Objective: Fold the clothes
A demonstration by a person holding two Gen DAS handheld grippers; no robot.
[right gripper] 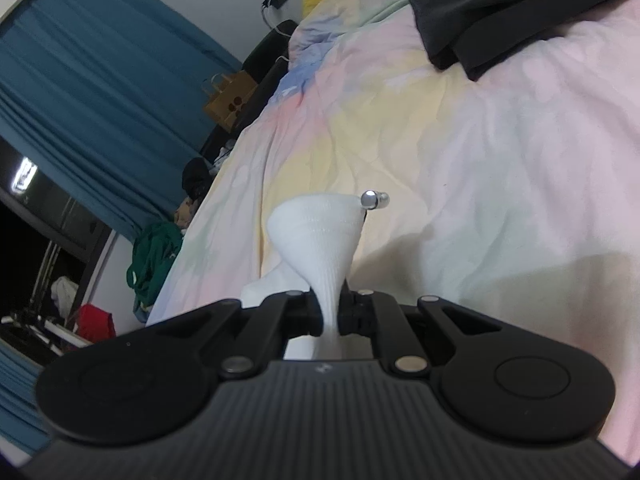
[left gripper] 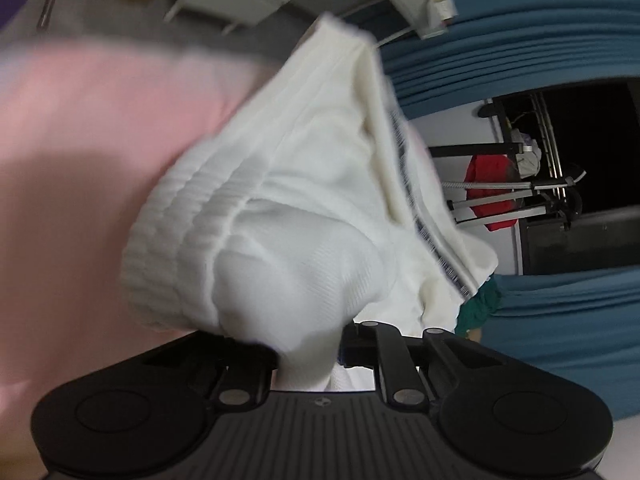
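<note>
A white knit garment (left gripper: 288,184) with a ribbed hem and a zipper edge (left gripper: 404,160) fills the left wrist view, lifted above the pink bedspread (left gripper: 72,152). My left gripper (left gripper: 308,356) is shut on a bunched fold of it. In the right wrist view my right gripper (right gripper: 330,312) is shut on another pinched part of the white garment (right gripper: 320,236), which flares up from the jaws. A small metal zipper pull (right gripper: 374,199) sticks out at its top edge. Pastel bedding (right gripper: 460,160) lies beneath.
A black garment (right gripper: 500,12) lies on the bed at the upper right. Blue curtains (right gripper: 80,80) and a dark window line one side. Green clothing (right gripper: 154,256) hangs off the bed edge. A rack with red cloth (left gripper: 492,188) stands by the window.
</note>
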